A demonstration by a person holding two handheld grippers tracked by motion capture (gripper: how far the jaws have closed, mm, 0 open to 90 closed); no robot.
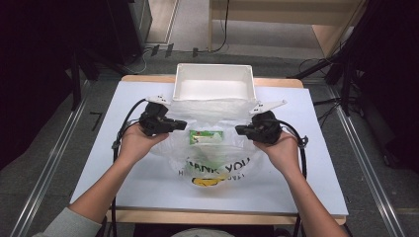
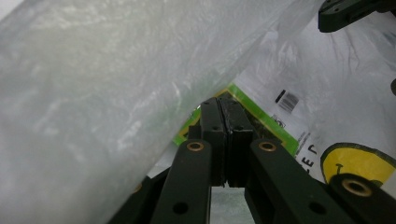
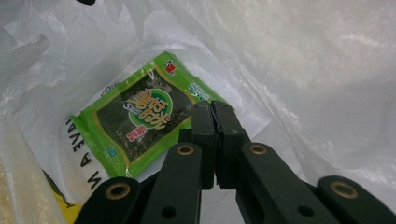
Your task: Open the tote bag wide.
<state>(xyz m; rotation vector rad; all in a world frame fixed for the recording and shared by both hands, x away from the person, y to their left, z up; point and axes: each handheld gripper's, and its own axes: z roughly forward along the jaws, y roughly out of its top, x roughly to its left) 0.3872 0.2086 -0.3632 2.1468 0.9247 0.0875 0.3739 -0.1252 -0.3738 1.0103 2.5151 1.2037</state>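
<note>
A thin white plastic bag [image 1: 212,148] is held open in the middle of the white tabletop [image 1: 306,163], its mouth facing the far side. The left tongs [image 1: 180,124] are pressed together on the left edge of the bag's mouth, and in the left gripper view the jaws are seen shut with the film draped over them. The right tongs [image 1: 240,130] are likewise pressed together on the right edge of the mouth. Inside the bag a flat green snack packet [image 3: 140,123] is seen lying on the bottom layer, just beyond the right jaws. A white plastic tub [image 1: 213,81] is set at the far edge of the tabletop, just behind the bag.
</note>
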